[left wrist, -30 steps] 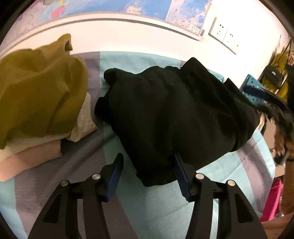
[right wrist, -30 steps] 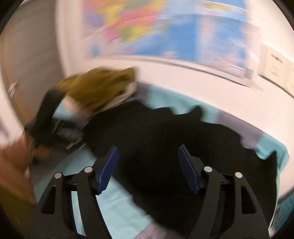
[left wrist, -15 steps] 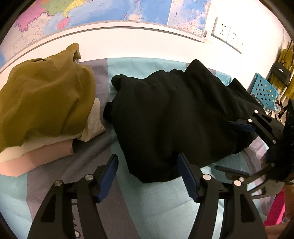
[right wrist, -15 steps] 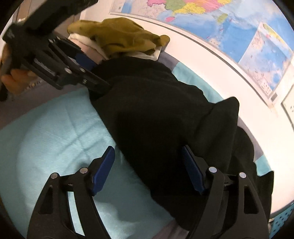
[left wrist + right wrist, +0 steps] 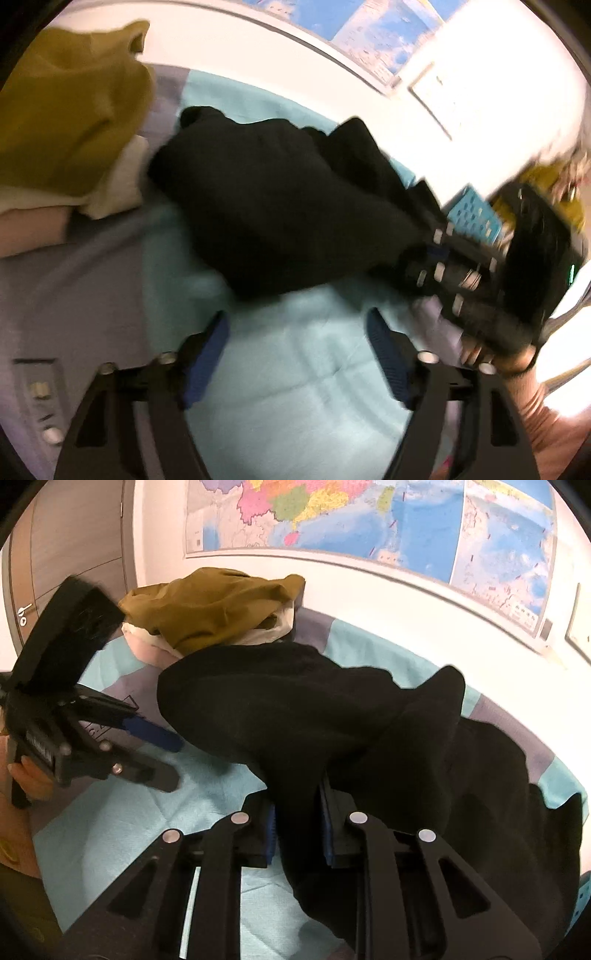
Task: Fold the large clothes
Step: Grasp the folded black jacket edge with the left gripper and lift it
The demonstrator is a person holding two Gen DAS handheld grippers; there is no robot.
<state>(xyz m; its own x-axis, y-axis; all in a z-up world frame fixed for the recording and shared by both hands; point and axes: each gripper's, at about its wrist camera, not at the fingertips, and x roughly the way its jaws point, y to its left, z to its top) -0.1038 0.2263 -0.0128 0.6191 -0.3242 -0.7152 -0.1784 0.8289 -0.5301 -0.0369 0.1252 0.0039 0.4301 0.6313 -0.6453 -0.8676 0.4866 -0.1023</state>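
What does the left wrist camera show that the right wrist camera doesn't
Only the left wrist view shows the left gripper open over bare teal sheet, and a blue perforated basket. Only the right wrist view shows the right gripper shut on the black garment, plus a door. Both show the garment, the olive pile and the wall map.

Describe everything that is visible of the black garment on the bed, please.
The black garment is a large, soft, matte piece, thick like fleece or knit, lying crumpled in a heap on the turquoise and grey striped sheet. Its shape is unclear; no folds are neat. Its far end lies against the pile topped by an olive-green garment. The right gripper is shut on a bunched fold at the near edge. The left gripper is open and apart from it.
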